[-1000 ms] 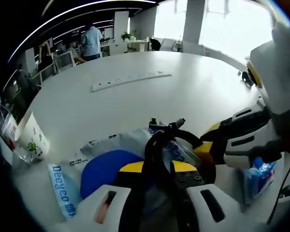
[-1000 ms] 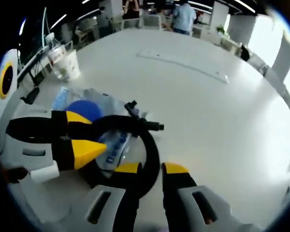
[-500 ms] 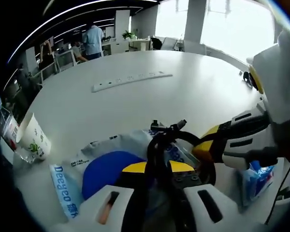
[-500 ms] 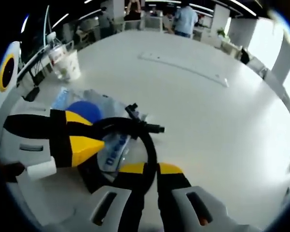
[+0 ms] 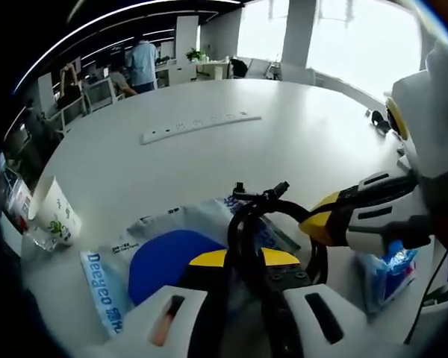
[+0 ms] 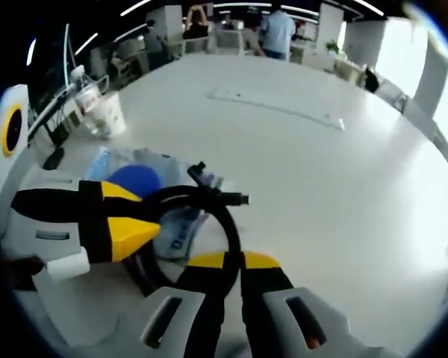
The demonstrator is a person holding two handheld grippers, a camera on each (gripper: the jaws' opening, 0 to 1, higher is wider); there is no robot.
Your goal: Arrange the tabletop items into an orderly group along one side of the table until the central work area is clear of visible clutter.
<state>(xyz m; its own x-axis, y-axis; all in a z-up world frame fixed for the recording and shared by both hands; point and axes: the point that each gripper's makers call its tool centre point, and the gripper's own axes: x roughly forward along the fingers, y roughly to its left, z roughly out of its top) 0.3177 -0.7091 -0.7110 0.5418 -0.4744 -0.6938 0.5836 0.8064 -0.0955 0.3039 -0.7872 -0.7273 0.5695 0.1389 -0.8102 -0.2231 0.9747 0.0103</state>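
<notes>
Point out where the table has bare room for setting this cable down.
Bare: the broad white table beyond the coiled black cable, up to the power strip. Crowded: the near corner, with wipes pack, paper cup and both grippers.

Coiled cable (image 5: 272,216) atop wipes pack (image 5: 160,257), paper cup (image 5: 56,212) far left.

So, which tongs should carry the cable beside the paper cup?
Left, probably: left tongs and right tongs both look shut on the black cable, but the paper cup stands on the left's side.
</notes>
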